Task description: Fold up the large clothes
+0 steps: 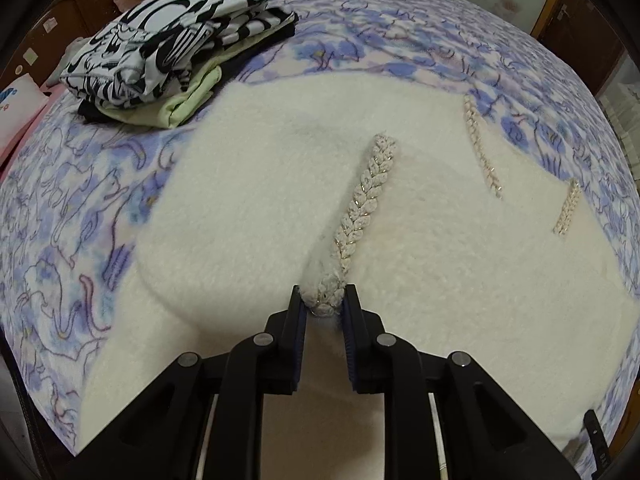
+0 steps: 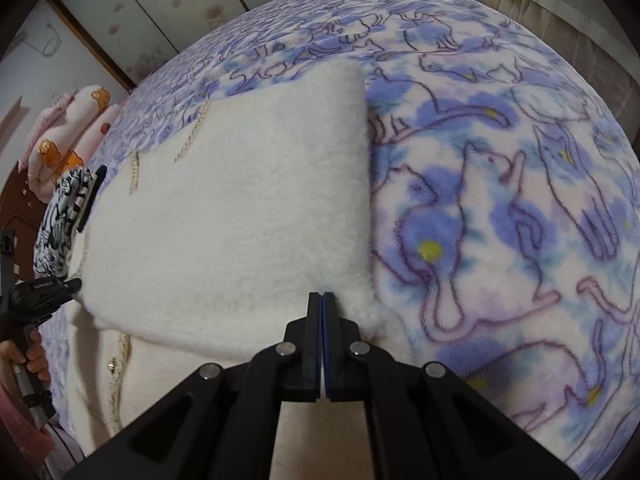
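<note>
A fluffy white jacket [image 1: 260,208] with braided trim [image 1: 366,196] lies spread on the bed. My left gripper [image 1: 323,300] is shut on the near end of the braided trim edge, the jaws held apart by its thickness. In the right wrist view the same white jacket [image 2: 240,216] lies partly folded, a sleeve or side panel laid over the body. My right gripper [image 2: 322,298] is shut on the jacket's near right edge, jaws pressed together on thin fabric. The left gripper [image 2: 44,292] and the hand holding it show at the left edge.
The bed is covered by a blue and purple cat-print blanket [image 2: 500,208]. A stack of folded clothes [image 1: 172,52], black-and-white on top, sits at the far left of the bed. Pink bear-print bedding [image 2: 72,128] lies beyond. Wardrobe doors [image 2: 160,4] stand behind the bed.
</note>
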`<state>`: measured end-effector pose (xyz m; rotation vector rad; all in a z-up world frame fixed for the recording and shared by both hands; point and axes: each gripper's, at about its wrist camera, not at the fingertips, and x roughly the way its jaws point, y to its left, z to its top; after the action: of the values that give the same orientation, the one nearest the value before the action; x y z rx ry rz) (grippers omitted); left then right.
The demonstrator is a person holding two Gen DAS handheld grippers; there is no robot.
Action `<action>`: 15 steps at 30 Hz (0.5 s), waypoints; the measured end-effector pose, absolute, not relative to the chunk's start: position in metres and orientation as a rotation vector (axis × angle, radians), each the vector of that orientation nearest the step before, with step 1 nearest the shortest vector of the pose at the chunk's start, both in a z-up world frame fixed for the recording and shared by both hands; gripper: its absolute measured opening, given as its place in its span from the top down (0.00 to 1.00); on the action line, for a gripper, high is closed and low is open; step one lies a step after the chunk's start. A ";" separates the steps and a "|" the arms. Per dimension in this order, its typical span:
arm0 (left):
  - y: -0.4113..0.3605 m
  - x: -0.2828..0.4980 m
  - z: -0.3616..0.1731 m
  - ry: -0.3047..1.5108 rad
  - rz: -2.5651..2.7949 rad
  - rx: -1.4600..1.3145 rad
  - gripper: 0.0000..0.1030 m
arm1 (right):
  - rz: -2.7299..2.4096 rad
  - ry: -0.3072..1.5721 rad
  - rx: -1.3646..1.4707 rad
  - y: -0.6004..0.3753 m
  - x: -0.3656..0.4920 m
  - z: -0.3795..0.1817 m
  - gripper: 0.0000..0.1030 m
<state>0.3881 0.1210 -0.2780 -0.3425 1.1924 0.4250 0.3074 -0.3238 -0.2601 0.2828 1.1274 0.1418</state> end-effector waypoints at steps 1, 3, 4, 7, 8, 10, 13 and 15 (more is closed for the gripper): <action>0.123 0.387 -0.280 1.199 0.430 -0.354 0.80 | 0.136 1.128 0.275 -0.322 0.308 -0.261 1.00; 0.129 0.384 -0.280 1.193 0.436 -0.401 0.78 | 0.129 1.126 0.274 -0.323 0.307 -0.262 1.00; 0.129 0.383 -0.279 1.190 0.435 -0.408 0.78 | 0.125 1.125 0.273 -0.322 0.307 -0.262 1.00; 0.118 0.381 -0.262 1.179 0.461 -0.319 0.74 | 0.127 1.123 0.226 -0.316 0.305 -0.254 1.00; 0.111 0.380 -0.254 1.175 0.495 -0.241 0.70 | 0.137 1.123 0.205 -0.312 0.304 -0.251 1.00; 0.098 0.375 -0.240 1.145 0.492 -0.163 0.70 | 0.192 1.133 0.203 -0.304 0.303 -0.246 1.00; 0.076 0.367 -0.226 1.130 0.340 -0.199 0.70 | 0.319 1.146 0.246 -0.285 0.300 -0.243 1.00; 0.053 0.368 -0.232 1.193 0.220 -0.234 0.71 | 0.394 1.155 0.256 -0.265 0.299 -0.244 1.00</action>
<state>0.3676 0.0525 -0.2322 -0.2336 1.1927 0.2205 0.2992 -0.2653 -0.2443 0.2560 1.1552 0.3940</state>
